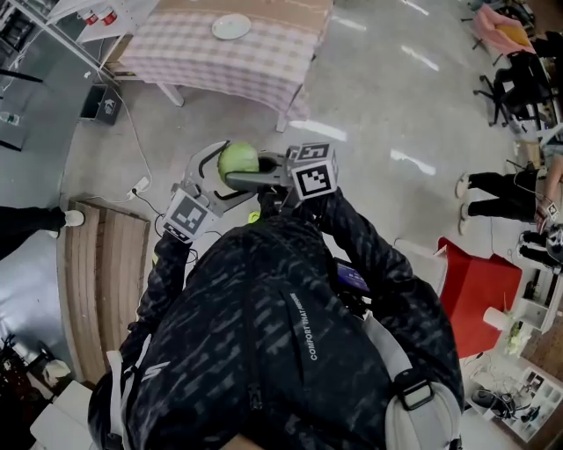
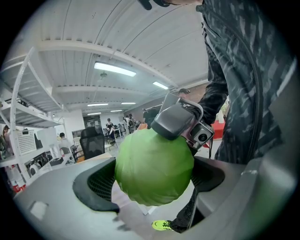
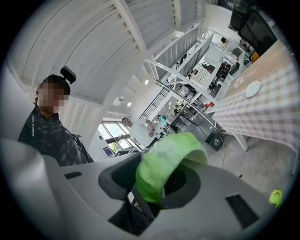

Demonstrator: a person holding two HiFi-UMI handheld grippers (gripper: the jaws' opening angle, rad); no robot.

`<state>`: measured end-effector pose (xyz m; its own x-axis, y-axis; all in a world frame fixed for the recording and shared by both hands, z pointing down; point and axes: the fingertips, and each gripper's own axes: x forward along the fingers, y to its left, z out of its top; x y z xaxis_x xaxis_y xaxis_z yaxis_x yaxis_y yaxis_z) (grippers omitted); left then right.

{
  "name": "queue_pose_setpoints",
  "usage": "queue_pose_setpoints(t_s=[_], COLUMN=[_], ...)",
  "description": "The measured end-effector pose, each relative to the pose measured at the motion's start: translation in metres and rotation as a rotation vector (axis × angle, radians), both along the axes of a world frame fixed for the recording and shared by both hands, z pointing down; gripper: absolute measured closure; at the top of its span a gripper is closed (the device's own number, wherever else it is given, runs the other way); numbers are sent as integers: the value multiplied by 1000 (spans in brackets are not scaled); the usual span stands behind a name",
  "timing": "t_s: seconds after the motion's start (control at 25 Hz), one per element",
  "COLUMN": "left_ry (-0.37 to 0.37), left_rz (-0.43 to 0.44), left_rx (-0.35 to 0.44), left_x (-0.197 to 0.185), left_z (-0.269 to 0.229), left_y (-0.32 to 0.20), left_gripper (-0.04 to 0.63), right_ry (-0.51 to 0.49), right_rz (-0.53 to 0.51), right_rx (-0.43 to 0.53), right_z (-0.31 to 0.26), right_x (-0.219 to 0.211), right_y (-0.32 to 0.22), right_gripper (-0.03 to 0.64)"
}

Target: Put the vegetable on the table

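A round green cabbage [image 1: 237, 158] hangs in the air in front of the person, held between both grippers. My left gripper [image 1: 227, 167] comes in from the left, and in the left gripper view its jaws [image 2: 153, 182] press on both sides of the cabbage [image 2: 154, 161]. My right gripper [image 1: 244, 178] reaches in from the right and is shut on the cabbage's leafy edge [image 3: 164, 159]; its body lies over the top of the cabbage [image 2: 180, 121]. The table [image 1: 202, 53], with a checked cloth and a white plate [image 1: 231, 26], stands ahead across the floor.
A wooden platform [image 1: 101, 281] lies on the floor at the left, with cables [image 1: 141, 185] beside it. A red seat [image 1: 479, 294] and seated people [image 1: 501, 189] are at the right. Shelving and desks fill the far edges.
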<state>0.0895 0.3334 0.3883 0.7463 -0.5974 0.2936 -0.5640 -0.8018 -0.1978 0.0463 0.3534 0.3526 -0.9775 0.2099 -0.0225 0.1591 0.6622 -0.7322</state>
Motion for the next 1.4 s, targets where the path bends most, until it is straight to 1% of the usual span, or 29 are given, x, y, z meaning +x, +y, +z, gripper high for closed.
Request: queue_pose_setpoints(t_s=[0.4, 0.52, 0.68, 0.84, 1.08, 1.32, 1.4], left_ry=[-13, -24, -27, -36, -32, -49, -37], left_rz=[-37, -64, -99, -104, -117, -120, -132], left_rx=[-7, -19, -29, -52, -64, -66, -76], left_x=[-13, -17, -33, -51, -59, -71, -74], left_z=[6, 11, 18, 27, 30, 33, 33], left_y=[-40, -60, -83, -114, -164, -206, -220], left_gripper=[130, 130, 130, 130, 132, 132, 132], right_ry=[-9, -12, -18, -23, -40, -44, -45], right_rz=[-41, -63, -99, -110, -125, -138, -140], right_rx=[-12, -20, -33, -62, -91, -102, -104], right_z=[6, 10, 16, 26, 29, 30, 31], right_x=[-12, -15, -31, -48, -55, -66, -69], right_y=[-39, -58, -80, -112, -163, -205, -218], right_gripper=[497, 497, 497, 497, 497, 497, 497])
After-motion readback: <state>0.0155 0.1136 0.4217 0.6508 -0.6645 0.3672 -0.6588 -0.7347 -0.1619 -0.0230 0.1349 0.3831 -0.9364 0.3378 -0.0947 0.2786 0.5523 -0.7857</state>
